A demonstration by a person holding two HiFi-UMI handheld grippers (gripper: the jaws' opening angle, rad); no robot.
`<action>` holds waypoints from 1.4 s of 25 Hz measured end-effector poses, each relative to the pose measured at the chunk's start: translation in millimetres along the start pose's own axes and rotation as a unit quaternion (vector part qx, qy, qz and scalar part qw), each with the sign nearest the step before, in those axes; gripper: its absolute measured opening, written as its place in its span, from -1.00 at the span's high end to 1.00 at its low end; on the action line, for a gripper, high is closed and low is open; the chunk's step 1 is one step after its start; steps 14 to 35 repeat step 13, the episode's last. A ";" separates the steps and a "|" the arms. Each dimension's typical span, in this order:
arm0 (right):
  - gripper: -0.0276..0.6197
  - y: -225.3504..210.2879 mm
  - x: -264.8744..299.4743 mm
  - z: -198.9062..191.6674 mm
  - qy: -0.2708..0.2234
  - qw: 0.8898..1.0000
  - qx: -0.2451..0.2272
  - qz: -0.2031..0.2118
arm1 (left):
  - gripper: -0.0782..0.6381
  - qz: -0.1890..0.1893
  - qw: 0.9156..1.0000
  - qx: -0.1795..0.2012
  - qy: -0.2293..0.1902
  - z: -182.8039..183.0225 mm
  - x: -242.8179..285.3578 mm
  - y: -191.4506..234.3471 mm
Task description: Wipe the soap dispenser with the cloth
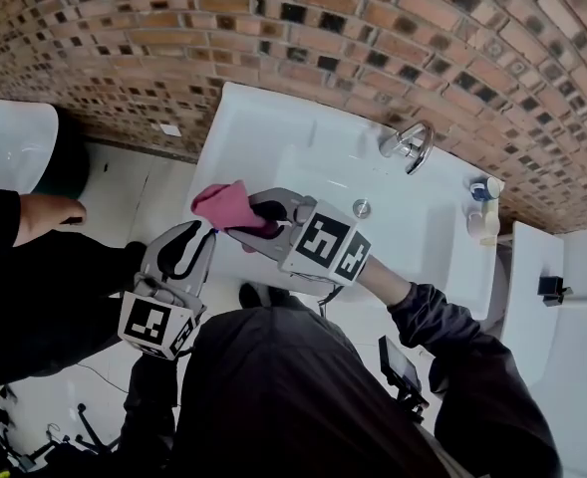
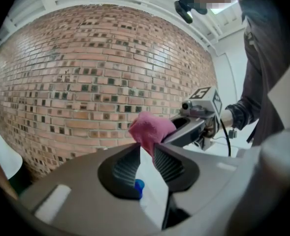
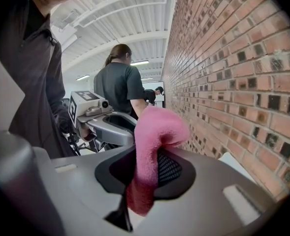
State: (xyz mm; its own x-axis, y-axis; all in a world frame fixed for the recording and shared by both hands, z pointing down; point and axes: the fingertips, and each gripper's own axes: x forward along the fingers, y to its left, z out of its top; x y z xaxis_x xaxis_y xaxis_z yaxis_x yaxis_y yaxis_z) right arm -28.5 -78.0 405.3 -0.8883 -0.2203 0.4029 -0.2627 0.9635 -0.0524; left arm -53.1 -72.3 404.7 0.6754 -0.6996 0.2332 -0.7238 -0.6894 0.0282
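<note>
Left gripper (image 1: 205, 233), narrowed, seems to nip the pink cloth (image 1: 228, 205) that the right gripper (image 1: 256, 217) clamps; bunch it before reaching the soap dispenser (image 1: 486, 217).

We see a soft, fleecy pink cloth (image 1: 228, 205), matt. The brick wall (image 1: 273, 28) is rough and dull. The white sink (image 1: 253, 118) is smooth and glossy, its tap (image 1: 410, 144) polished metal. The right gripper (image 3: 147, 156) looks like matt grey plastic, its pad (image 3: 170, 168) ribbed black.
</note>
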 end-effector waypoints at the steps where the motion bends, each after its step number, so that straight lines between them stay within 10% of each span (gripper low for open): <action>1: 0.66 -0.3 -0.4 -0.3 0.000 1.000 0.001 0.000 | 0.54 -0.002 1.000 0.000 0.002 -0.6 1.1 -0.8; 35: 0.67 -0.6 -1.5 -3.4 0.000 1.000 0.004 -0.004 | 0.54 -0.012 1.000 0.001 0.006 -3.3 5.7 -4.1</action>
